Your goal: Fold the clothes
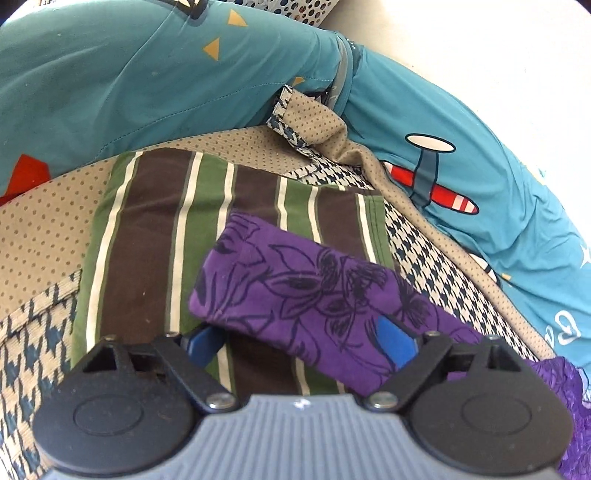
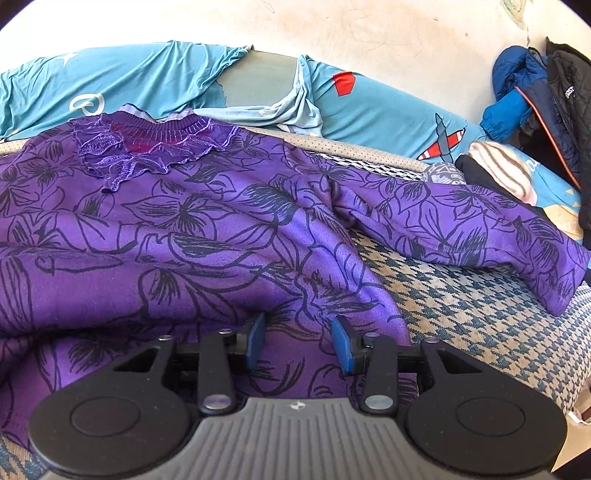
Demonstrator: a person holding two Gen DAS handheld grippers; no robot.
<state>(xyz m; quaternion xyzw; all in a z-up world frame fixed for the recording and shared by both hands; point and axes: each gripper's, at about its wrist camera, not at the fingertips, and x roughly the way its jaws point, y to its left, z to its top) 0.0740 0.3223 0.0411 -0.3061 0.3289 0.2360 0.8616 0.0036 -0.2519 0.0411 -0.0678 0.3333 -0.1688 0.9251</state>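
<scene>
A purple shirt with dark flower outlines [image 2: 166,240] lies spread on a houndstooth cover [image 2: 480,314], lace collar [image 2: 155,140] at the far side. One sleeve [image 2: 480,221] stretches out to the right. My right gripper [image 2: 300,341] sits at the shirt's near edge, with bunched purple cloth filling the gap between its blue pads [image 2: 255,338]. In the left wrist view the other sleeve's end [image 1: 314,288] lies across a folded green, brown and white striped cloth [image 1: 177,240]. My left gripper [image 1: 298,344] straddles that sleeve with its jaws wide, the pads [image 1: 395,343] not pressing on it.
Teal sheets printed with aeroplanes [image 1: 147,74] [image 2: 369,110] bunch along the far side against a pale wall. Dark and blue jackets [image 2: 554,110] and a white striped garment [image 2: 502,166] pile at the right. A perforated basket [image 1: 288,7] shows at the top edge.
</scene>
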